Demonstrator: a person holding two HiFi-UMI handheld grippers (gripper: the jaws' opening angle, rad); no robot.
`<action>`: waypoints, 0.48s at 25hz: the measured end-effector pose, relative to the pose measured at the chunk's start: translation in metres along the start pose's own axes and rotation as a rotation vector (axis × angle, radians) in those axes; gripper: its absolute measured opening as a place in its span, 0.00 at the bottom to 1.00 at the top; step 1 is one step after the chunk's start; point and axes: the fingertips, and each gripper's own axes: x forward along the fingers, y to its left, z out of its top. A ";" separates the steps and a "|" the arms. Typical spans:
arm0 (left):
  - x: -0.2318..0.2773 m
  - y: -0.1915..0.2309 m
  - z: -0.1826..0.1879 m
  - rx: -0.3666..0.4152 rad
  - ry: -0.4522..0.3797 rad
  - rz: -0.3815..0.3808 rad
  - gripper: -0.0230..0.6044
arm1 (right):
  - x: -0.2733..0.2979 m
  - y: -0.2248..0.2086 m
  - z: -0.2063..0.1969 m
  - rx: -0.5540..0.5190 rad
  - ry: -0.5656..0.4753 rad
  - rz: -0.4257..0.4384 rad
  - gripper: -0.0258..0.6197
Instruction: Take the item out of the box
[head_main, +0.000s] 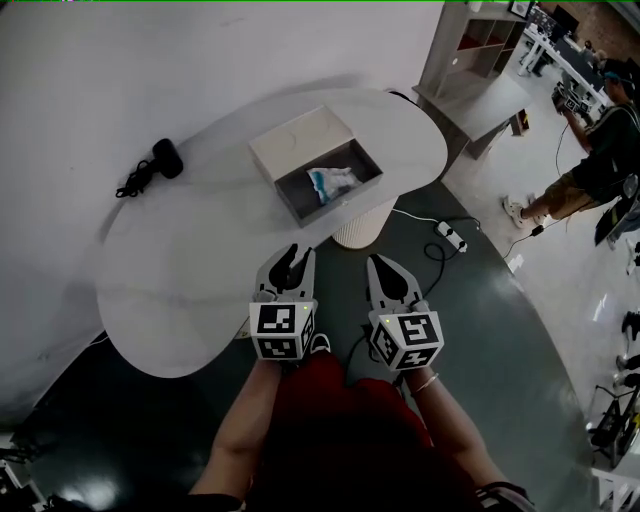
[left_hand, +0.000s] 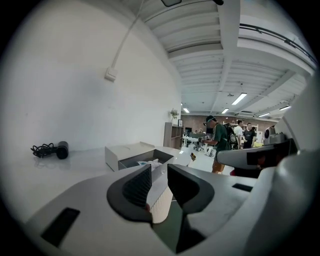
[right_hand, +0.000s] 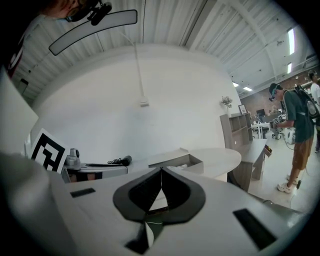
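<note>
Two handheld grippers poised at the table's near edge, short of the box
The open grey box (head_main: 300, 160) sits well ahead on the white rounded table (head_main: 190, 270), its crumpled white-and-blue packet (head_main: 331, 182) exposed inside, likely ready for lifting. The left gripper (head_main: 292, 258) has parted, empty jaws; the right gripper (head_main: 386, 270) is clenched on nothing. Both point forward side by side, forearms tucked close to the body
</note>
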 end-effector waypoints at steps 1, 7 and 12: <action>0.005 0.003 0.001 0.003 0.002 -0.010 0.19 | 0.005 -0.001 0.000 0.002 0.002 -0.010 0.06; 0.032 0.016 0.014 0.023 0.006 -0.064 0.20 | 0.030 -0.003 0.002 0.012 0.012 -0.062 0.06; 0.052 0.025 0.019 0.033 0.030 -0.103 0.20 | 0.043 -0.005 0.005 0.004 0.011 -0.102 0.06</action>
